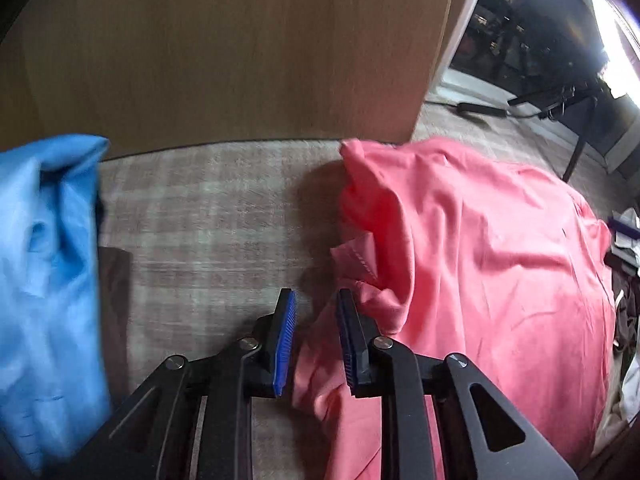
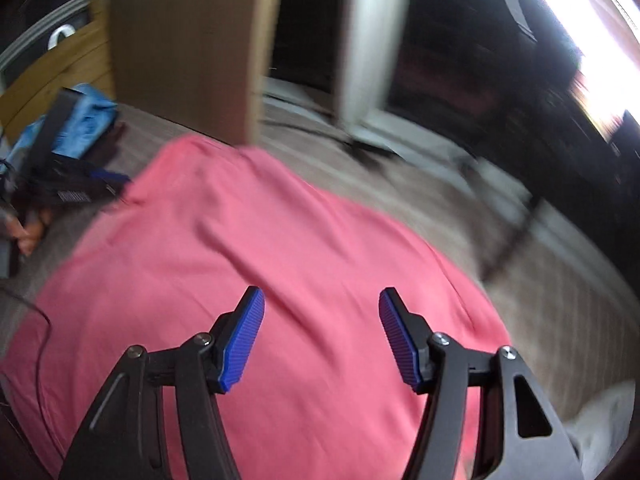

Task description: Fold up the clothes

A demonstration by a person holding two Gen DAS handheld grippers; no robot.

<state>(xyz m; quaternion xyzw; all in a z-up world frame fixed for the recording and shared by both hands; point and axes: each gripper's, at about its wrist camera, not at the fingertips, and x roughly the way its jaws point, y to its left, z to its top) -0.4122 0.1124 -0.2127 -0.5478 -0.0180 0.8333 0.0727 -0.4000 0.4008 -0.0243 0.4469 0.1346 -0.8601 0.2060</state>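
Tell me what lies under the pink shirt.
The pink shirt is spread over a beige plaid bedcover, which shows around its edges. Whatever lies beneath the shirt's middle is covered and cannot be seen.

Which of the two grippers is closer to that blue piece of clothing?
Left. The left gripper is at the pink shirt's edge, the blue garment just beside it. The right gripper hovers over the shirt's middle, farther away.

A grey-beige plaid bed cover [image 1: 208, 216] stretches underfoot of everything, its weave faintly checked. A tall brown wooden panel [image 1: 224, 52] rises straight behind it. To the right, a white frame [image 2: 356, 48] edges a dark opening, and hard daylight [image 2: 600, 40] glares in from the far right corner.
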